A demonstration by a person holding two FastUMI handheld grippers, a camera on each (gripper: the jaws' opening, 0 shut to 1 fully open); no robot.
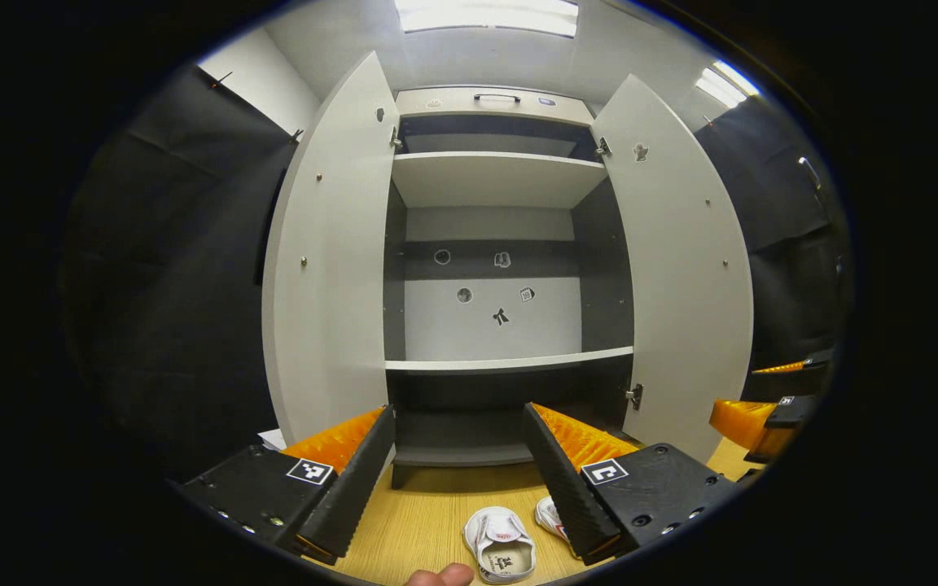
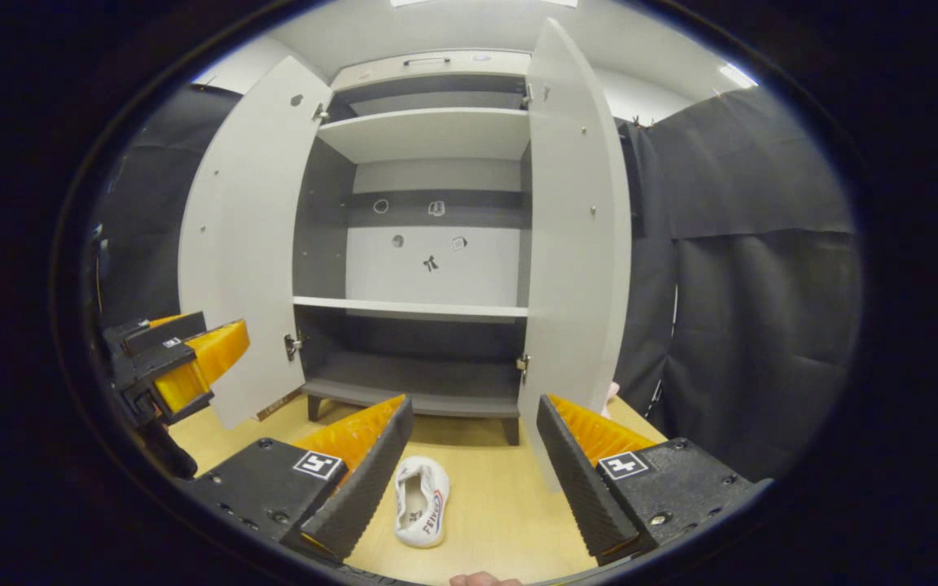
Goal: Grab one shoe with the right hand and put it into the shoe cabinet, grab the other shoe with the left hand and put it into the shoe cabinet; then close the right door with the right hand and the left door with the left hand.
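progress: none done | white canvas shoes [image 1: 501, 549] on floor below both grippers | left gripper [image 1: 459, 456], right gripper [image 2: 473, 443] spread, empty | grey two-door shoe cabinet [image 2: 428, 244] open ahead

Staged recording booth — black cloth walls [image 2: 762, 268], ceiling light panels [image 1: 485, 15], lone shoe cabinet [image 1: 489, 179].

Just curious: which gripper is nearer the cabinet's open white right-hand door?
Right. The right gripper sits before the open white right-hand door; the left gripper faces the cabinet's middle, farther off.
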